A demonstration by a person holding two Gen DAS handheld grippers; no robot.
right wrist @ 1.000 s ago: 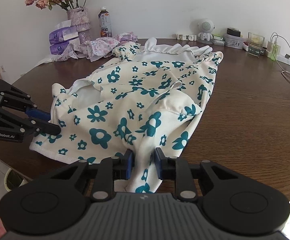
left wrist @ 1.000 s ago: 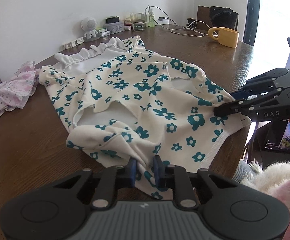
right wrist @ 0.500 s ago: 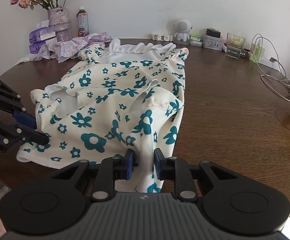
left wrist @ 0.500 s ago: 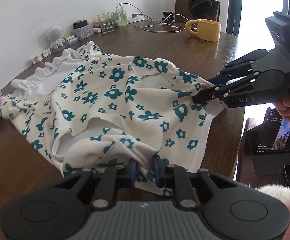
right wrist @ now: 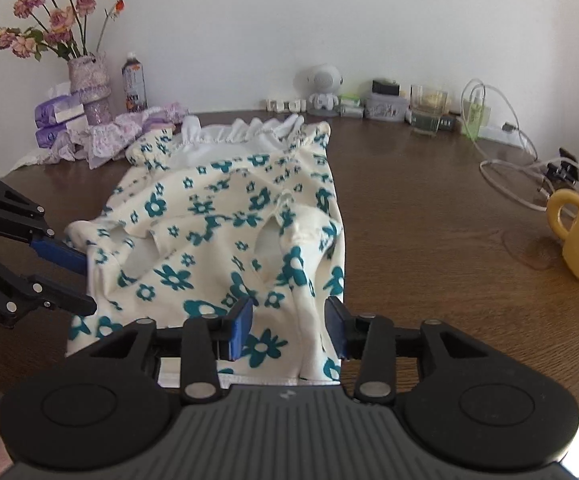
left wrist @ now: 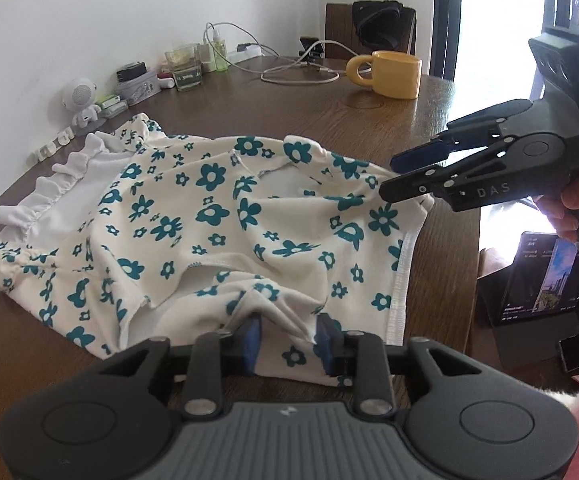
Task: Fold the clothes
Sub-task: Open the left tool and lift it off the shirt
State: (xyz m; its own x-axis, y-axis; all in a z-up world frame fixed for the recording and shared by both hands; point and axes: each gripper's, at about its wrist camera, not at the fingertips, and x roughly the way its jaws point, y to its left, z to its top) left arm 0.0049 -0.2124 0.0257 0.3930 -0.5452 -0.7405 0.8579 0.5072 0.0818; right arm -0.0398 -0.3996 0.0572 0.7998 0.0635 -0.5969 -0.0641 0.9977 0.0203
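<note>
Left wrist: floral garment [left wrist: 225, 216] lies between spread left tongs [left wrist: 289, 340].

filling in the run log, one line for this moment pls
step: fold clothes | left gripper: open over hem | right gripper: open over hem | floral garment: flat on table, unheld

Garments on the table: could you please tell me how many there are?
2. The flowered dress lies spread at the near edge of the table, between both open grippers. A crumpled lilac garment sits at the back left, by the vase. More may be hidden.
</note>
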